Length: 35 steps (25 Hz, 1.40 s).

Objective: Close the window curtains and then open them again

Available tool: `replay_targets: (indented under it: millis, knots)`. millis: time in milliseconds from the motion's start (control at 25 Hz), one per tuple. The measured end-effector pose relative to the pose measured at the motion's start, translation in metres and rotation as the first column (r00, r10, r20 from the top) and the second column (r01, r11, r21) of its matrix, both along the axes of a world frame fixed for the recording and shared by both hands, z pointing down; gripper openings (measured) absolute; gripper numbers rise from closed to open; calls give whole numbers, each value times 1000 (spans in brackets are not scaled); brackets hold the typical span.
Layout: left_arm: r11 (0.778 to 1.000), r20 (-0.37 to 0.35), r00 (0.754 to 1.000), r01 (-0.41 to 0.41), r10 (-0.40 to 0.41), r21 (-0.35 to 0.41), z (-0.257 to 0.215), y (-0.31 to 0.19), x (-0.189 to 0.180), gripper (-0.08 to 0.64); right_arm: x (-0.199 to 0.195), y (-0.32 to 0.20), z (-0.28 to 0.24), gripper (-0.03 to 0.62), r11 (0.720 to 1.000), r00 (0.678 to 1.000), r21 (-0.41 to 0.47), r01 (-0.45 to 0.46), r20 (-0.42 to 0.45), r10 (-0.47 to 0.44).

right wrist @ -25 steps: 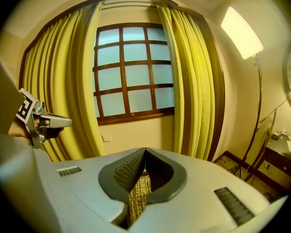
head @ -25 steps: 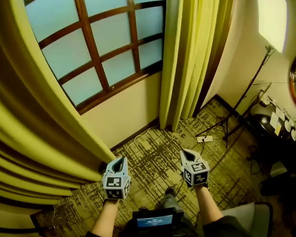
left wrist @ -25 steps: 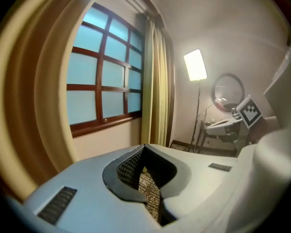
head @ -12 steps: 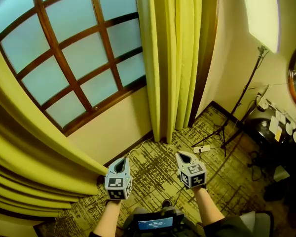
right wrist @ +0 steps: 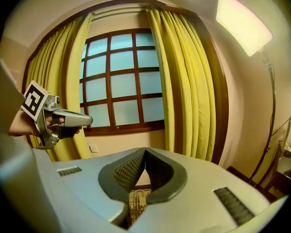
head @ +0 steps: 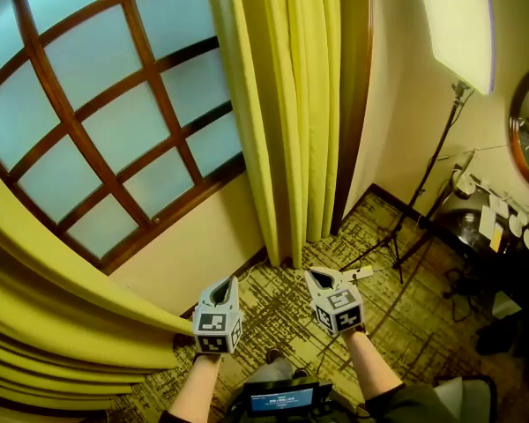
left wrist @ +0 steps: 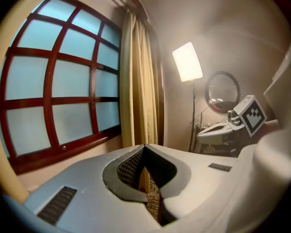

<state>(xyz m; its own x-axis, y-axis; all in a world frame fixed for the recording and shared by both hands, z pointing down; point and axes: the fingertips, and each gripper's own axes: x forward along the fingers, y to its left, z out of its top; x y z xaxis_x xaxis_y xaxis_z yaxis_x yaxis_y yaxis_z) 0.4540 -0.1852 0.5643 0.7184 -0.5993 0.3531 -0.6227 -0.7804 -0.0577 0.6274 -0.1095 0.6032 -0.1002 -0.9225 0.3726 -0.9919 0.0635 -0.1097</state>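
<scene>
A tall wood-framed window (head: 115,122) with frosted panes stands uncovered, its yellow curtains drawn apart. The left curtain (head: 62,324) bunches in folds at lower left, and the right curtain (head: 286,104) hangs gathered beside the wall corner. Patterned carpet (head: 273,298) lies below. A lit light panel (head: 458,25) glows at right. The left gripper (head: 220,285) and right gripper (head: 317,278) hover side by side over the carpet, jaws together on nothing, clear of both curtains.

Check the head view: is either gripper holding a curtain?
No: the left gripper and right gripper hang shut and empty, apart from the left curtain and right curtain.
</scene>
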Motion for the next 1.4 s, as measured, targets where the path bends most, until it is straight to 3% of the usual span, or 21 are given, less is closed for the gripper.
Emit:
replay_targets:
  millis: [160, 440, 760, 960, 1080, 1240, 1400]
  knots:
    - [1000, -14, 1000, -28, 28, -8, -19, -25, 20, 0, 8, -34, -17, 14, 1000, 1000, 23, -13, -6, 13]
    - [995, -47, 995, -90, 92, 52, -46, -85, 48, 0, 21, -127, -84, 28, 988, 994, 153, -23, -98, 39]
    - [981, -77, 986, -134, 145, 139, -97, -136, 66, 0, 7, -207, -157, 129, 964, 979, 267, 19, -200, 36]
    - [973, -92, 982, -149, 167, 178, -124, -152, 72, 0, 9, -236, -191, 177, 949, 977, 316, 1, -202, 67]
    - [972, -104, 982, -135, 158, 194, -137, -162, 72, 0, 18, -253, -212, 241, 935, 977, 354, -24, -190, 97]
    - [968, -94, 985, -121, 145, 220, -149, -174, 72, 0, 28, -280, -238, 400, 913, 977, 408, -29, -180, 112]
    - [973, -110, 987, -89, 114, 215, -159, -187, 77, 0, 38, -310, -267, 436, 889, 977, 458, -5, -189, 103]
